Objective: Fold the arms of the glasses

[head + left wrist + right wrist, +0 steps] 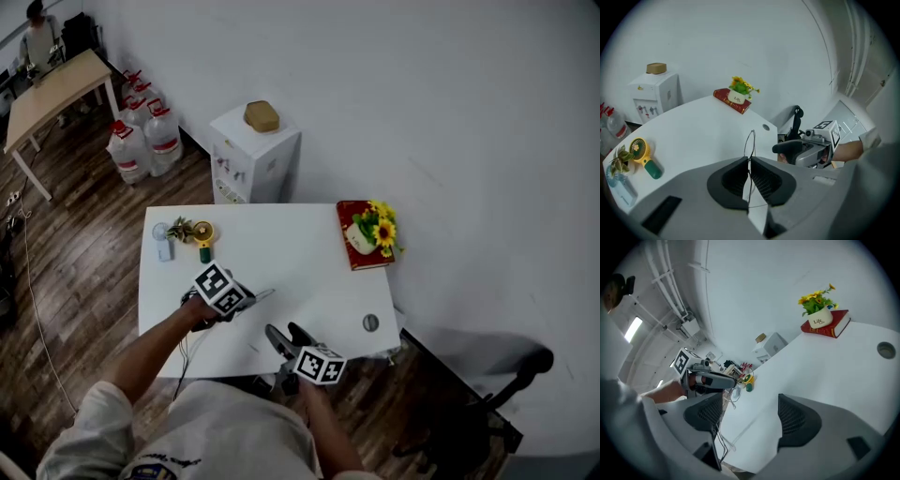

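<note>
Thin wire-framed glasses [750, 143] stick up from between the jaws of my left gripper [750, 174], which is shut on them above the white table [291, 253]. From the head view the glasses [260, 296] show as a faint wire beyond the left gripper [246, 302] near the table's front left. My right gripper [279, 337] hovers at the table's front edge, apart from the glasses, its jaws wide open and empty. The right gripper view looks past its open jaws [752, 416] at the left gripper [712, 379] and the glasses [734, 393] hanging from it.
A red book [354, 253] with a sunflower pot [380, 228] lies at the table's far right. A yellow hand fan [202, 234] and a small plant [178, 228] sit far left. A round grommet [370, 322] is near right. A water dispenser [253, 155] and an office chair [497, 394] stand around.
</note>
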A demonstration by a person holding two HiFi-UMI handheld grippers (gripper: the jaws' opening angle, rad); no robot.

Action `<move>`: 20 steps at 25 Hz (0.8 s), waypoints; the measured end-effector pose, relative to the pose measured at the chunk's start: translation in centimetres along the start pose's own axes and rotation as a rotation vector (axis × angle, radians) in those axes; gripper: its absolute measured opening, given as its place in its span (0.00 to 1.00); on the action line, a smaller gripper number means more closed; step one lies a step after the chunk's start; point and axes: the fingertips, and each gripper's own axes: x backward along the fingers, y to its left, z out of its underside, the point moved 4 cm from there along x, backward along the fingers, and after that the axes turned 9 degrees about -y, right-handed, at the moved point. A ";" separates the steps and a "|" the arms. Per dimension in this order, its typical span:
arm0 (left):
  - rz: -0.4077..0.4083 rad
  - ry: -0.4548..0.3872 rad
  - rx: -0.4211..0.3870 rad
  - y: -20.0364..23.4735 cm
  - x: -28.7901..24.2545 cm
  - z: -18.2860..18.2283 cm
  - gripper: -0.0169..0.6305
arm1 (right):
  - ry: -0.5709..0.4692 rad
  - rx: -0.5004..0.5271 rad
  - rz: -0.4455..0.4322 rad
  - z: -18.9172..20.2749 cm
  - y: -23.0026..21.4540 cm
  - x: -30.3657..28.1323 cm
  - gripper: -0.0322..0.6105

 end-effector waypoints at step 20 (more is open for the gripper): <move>-0.108 -0.278 0.227 4.2 1.7 -4.7 0.06 | -0.034 -0.276 -0.097 1.3 1.9 -0.7 0.58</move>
